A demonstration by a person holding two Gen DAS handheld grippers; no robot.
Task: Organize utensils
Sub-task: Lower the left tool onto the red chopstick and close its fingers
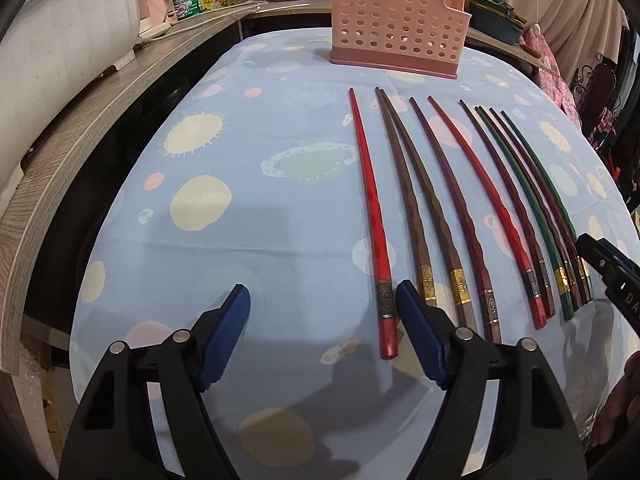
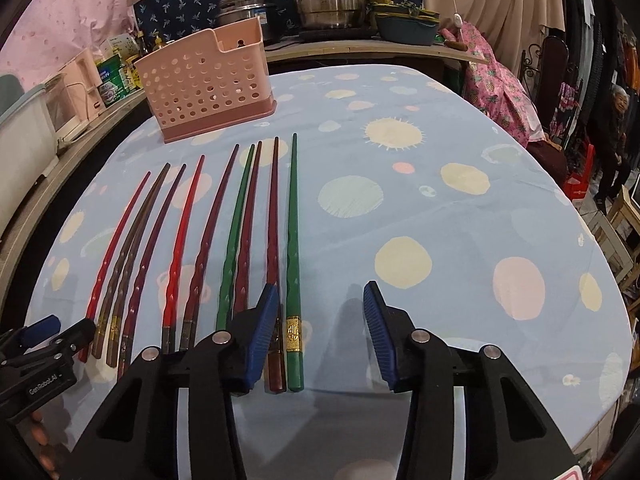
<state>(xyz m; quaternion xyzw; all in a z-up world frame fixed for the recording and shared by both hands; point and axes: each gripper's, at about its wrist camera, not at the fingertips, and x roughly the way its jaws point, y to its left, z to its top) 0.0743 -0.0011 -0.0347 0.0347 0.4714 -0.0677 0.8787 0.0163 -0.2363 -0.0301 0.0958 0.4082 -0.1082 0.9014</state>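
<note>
Chopsticks, long lacquered ones in red, brown, maroon and green with metal bands near their thick ends, lie side by side in a row on the table (image 1: pixel 280 208), which is covered with a pale blue cloth printed with suns and planets. In the left wrist view, the leftmost bright red chopstick (image 1: pixel 370 216) runs from near the pink perforated plastic utensil holder (image 1: pixel 396 20) down towards the camera, its banded end just inside the right blue-padded finger of the left gripper (image 1: pixel 322 308). That gripper's fingers stand wide apart and press on nothing; only bare cloth lies under most of the gap. At the right edge, the right gripper (image 1: pixel 604 258) shows beside the far end of the row. In the right wrist view, the same row fans out to the left, with the pink holder (image 2: pixel 208 88) standing upright beyond the tips. The rightmost green chopstick (image 2: pixel 293 248), with a gold band, lies between the fingers of the right gripper (image 2: pixel 320 304), close to the left finger and clear of the right one. These fingers are partly open and grip nothing. The left gripper (image 2: pixel 42 330) appears at the lower left, by the red end of the row.
</note>
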